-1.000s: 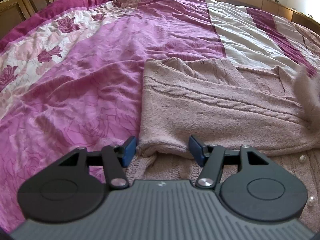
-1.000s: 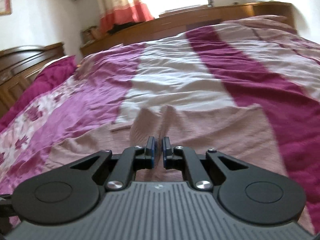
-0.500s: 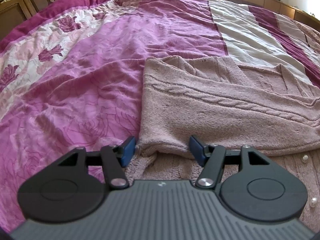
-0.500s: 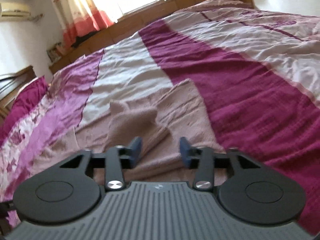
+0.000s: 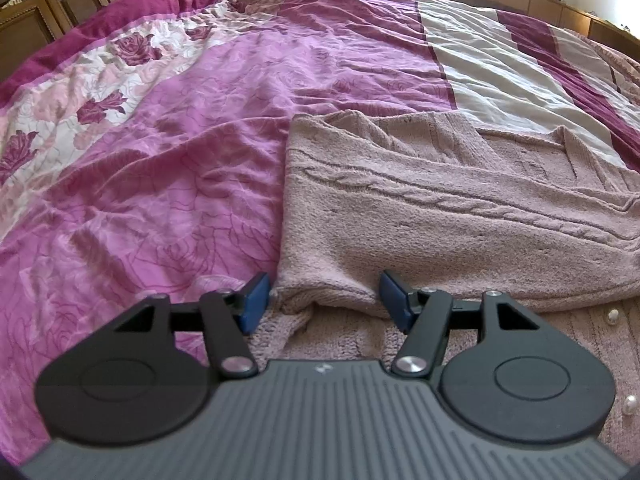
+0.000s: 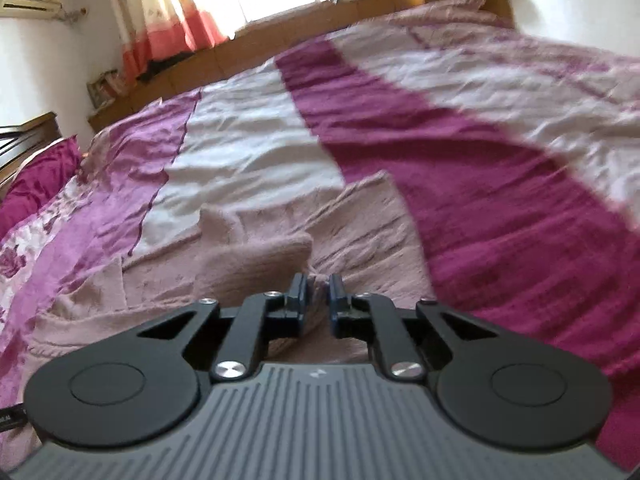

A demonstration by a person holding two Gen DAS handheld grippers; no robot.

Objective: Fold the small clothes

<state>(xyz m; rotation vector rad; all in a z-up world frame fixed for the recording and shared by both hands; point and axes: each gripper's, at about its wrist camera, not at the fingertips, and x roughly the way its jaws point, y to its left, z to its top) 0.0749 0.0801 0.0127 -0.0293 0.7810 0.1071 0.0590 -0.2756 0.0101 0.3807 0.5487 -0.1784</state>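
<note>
Left gripper (image 5: 323,297) is standing spread, its blue pads flanking the folded cuff edge of the cardigan (image 5: 440,216) without gripping it. Right gripper (image 6: 317,305) is pinching a bunched ridge of the same knit between nearly closed pads. The cardigan is lying partly folded on the bed (image 5: 168,168), well in from its edges, over the pink and cream stripes, pearl buttons (image 5: 613,314) showing at its near side. Risk: pulling on one pinched ridge alone is likely to drag the loose knit and undo the fold; the open left gripper is offering no restraint. No legible writing; only a small emblem on each gripper body.
</note>
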